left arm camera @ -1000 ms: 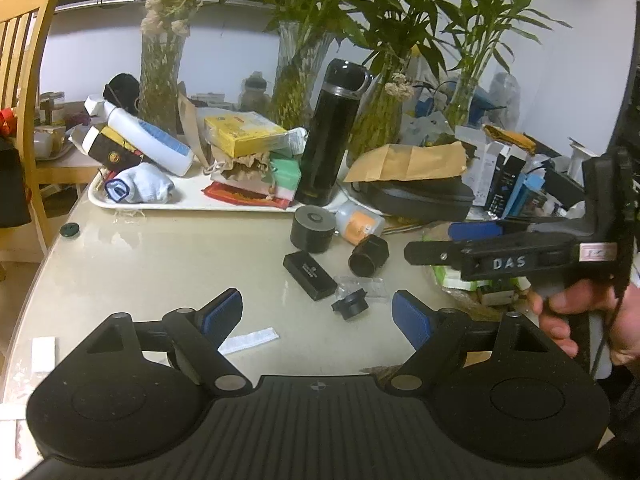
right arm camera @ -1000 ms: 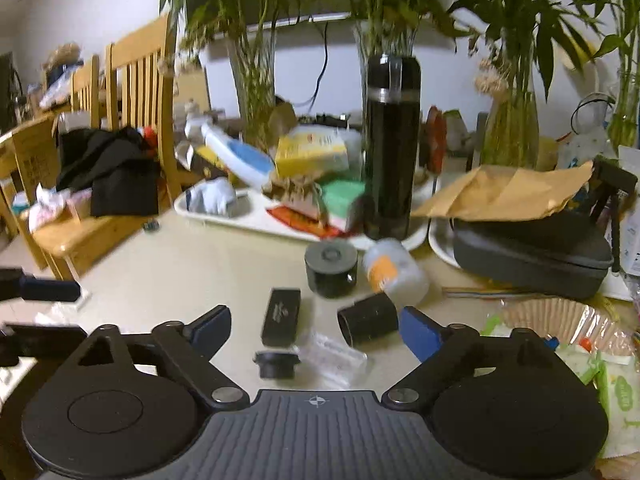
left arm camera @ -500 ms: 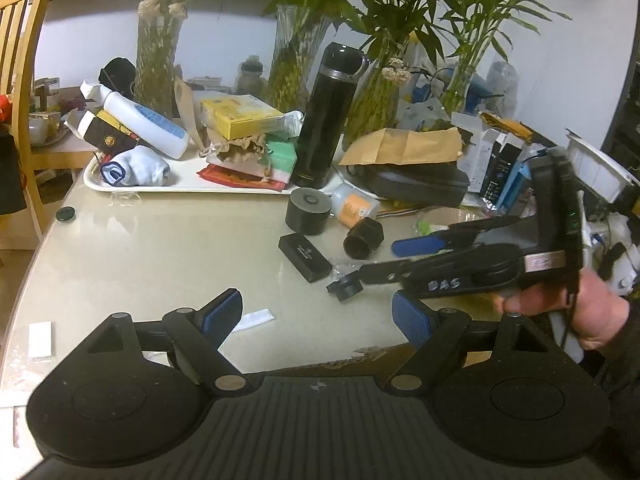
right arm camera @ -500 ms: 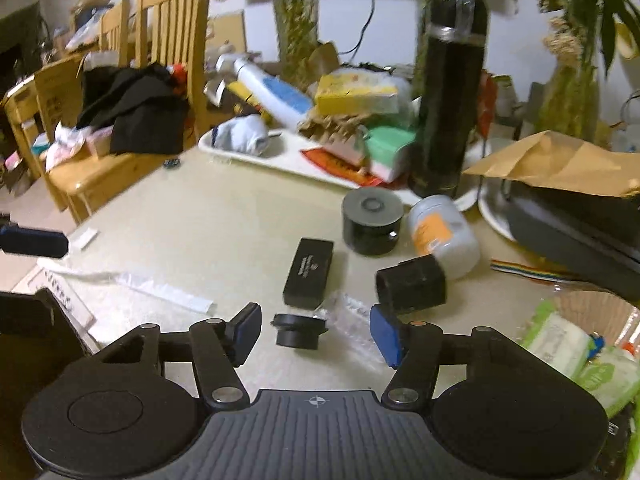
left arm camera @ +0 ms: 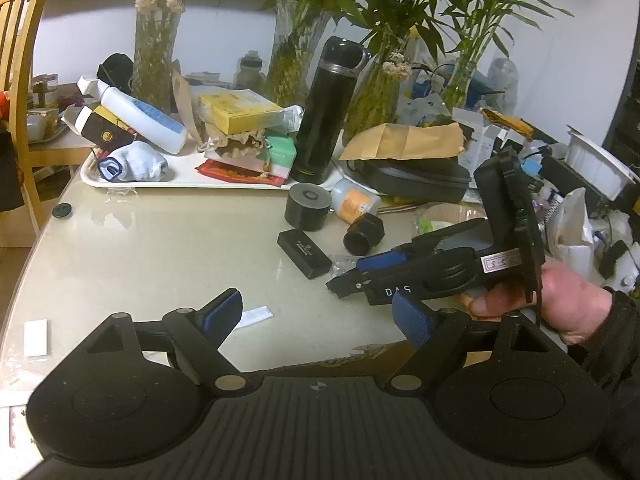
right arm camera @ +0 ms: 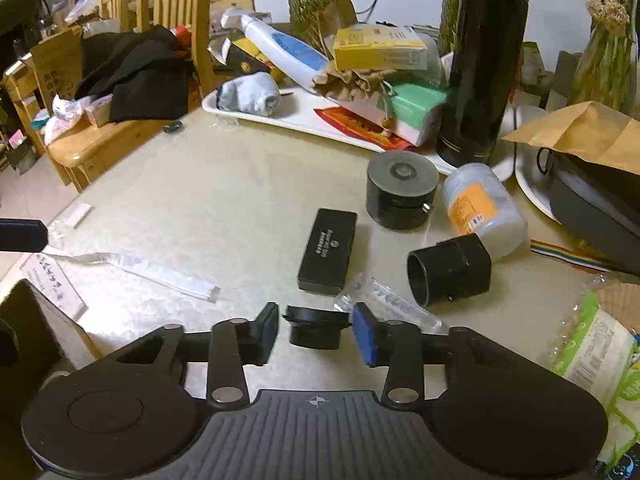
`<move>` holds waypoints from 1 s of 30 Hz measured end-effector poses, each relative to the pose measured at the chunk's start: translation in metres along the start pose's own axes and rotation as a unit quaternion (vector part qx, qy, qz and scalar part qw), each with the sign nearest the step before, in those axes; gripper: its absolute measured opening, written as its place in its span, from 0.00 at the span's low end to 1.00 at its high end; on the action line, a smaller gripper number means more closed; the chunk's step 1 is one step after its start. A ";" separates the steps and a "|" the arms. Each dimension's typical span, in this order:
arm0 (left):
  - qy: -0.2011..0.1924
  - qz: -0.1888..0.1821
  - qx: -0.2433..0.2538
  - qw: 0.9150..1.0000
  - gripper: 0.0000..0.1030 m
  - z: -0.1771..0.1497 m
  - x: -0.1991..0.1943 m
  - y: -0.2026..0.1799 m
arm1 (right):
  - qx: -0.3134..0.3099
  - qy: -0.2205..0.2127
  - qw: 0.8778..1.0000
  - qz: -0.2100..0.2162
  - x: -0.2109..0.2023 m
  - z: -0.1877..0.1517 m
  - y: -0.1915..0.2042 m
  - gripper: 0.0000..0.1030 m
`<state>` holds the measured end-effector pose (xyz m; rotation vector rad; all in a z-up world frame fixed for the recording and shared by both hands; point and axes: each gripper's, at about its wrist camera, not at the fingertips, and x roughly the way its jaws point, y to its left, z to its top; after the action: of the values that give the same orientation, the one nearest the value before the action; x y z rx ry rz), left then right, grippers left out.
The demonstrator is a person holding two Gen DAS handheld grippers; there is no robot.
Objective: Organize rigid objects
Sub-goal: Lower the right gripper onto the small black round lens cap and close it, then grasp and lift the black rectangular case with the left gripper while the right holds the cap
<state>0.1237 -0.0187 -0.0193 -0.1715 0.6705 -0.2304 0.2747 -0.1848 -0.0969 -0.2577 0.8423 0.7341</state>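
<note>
A small black round part (right arm camera: 316,328) lies on the table near its front edge. My right gripper (right arm camera: 316,334) straddles it and its jaws are closing; each pad still stands a sliver off the part's sides. In the left wrist view the right gripper (left arm camera: 352,280), held by a hand, slants down to the table and hides the part. Just beyond lie a flat black box (right arm camera: 328,250), a black tube piece (right arm camera: 450,270) on its side and a black cylinder (right arm camera: 402,190). My left gripper (left arm camera: 316,314) hovers open over the near table with nothing between its fingers.
A white bottle with an orange label (right arm camera: 484,210) lies behind the tube piece, and a clear plastic bag (right arm camera: 384,300) beside the small part. A tall black flask (left arm camera: 328,112) and a loaded white tray (left arm camera: 180,180) stand at the back. Plant vases, a dark case and wooden chairs ring the table.
My right gripper came down and forward onto the small black part and its jaws narrowed from wide to almost touching it. The left gripper stayed where it was.
</note>
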 end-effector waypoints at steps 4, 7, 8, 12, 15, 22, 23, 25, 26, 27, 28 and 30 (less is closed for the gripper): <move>-0.002 -0.002 -0.002 1.000 0.80 0.001 0.000 0.000 | 0.001 -0.001 1.000 0.003 0.000 0.000 -0.001 0.40; -0.003 -0.002 -0.001 1.000 0.80 0.000 0.000 -0.001 | -0.002 -0.006 1.000 0.005 -0.002 0.000 0.001 0.39; -0.003 -0.001 -0.001 1.000 0.80 0.000 0.000 0.000 | -0.003 -0.009 1.000 0.002 -0.004 0.000 0.002 0.39; -0.003 0.000 -0.003 1.000 0.80 0.000 0.001 0.002 | 0.014 -0.029 0.999 0.000 -0.020 0.002 -0.002 0.39; -0.009 0.004 -0.003 1.000 0.80 0.001 0.000 0.002 | 0.015 -0.050 0.999 -0.014 -0.045 -0.001 -0.002 0.39; -0.023 0.027 0.017 0.999 0.80 0.011 0.000 0.001 | 0.052 -0.107 0.993 -0.021 -0.093 -0.012 -0.012 0.39; -0.024 0.030 0.020 0.999 0.80 0.013 0.000 0.001 | 0.057 -0.112 0.992 -0.020 -0.097 -0.013 -0.014 0.39; -0.020 0.038 0.021 0.999 0.80 0.018 0.002 0.003 | 0.071 -0.123 0.990 -0.014 -0.102 -0.017 -0.016 0.39; -0.018 0.043 0.020 0.999 0.80 0.021 0.003 0.004 | 0.074 -0.126 0.989 -0.009 -0.104 -0.019 -0.016 0.39; -0.013 0.046 0.020 0.999 0.80 0.024 0.005 0.005 | 0.076 -0.127 0.989 -0.007 -0.106 -0.021 -0.016 0.39; -0.006 0.051 0.022 0.998 0.80 0.027 0.007 0.005 | 0.076 -0.127 0.989 -0.006 -0.107 -0.023 -0.015 0.39; 0.008 0.062 0.030 0.998 0.80 0.032 0.012 0.003 | 0.075 -0.126 0.989 -0.006 -0.109 -0.029 -0.012 0.39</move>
<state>0.1535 -0.0163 -0.0028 -0.0710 0.6862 -0.1328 0.2176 -0.2603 -0.0340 -0.0324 0.6501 0.6724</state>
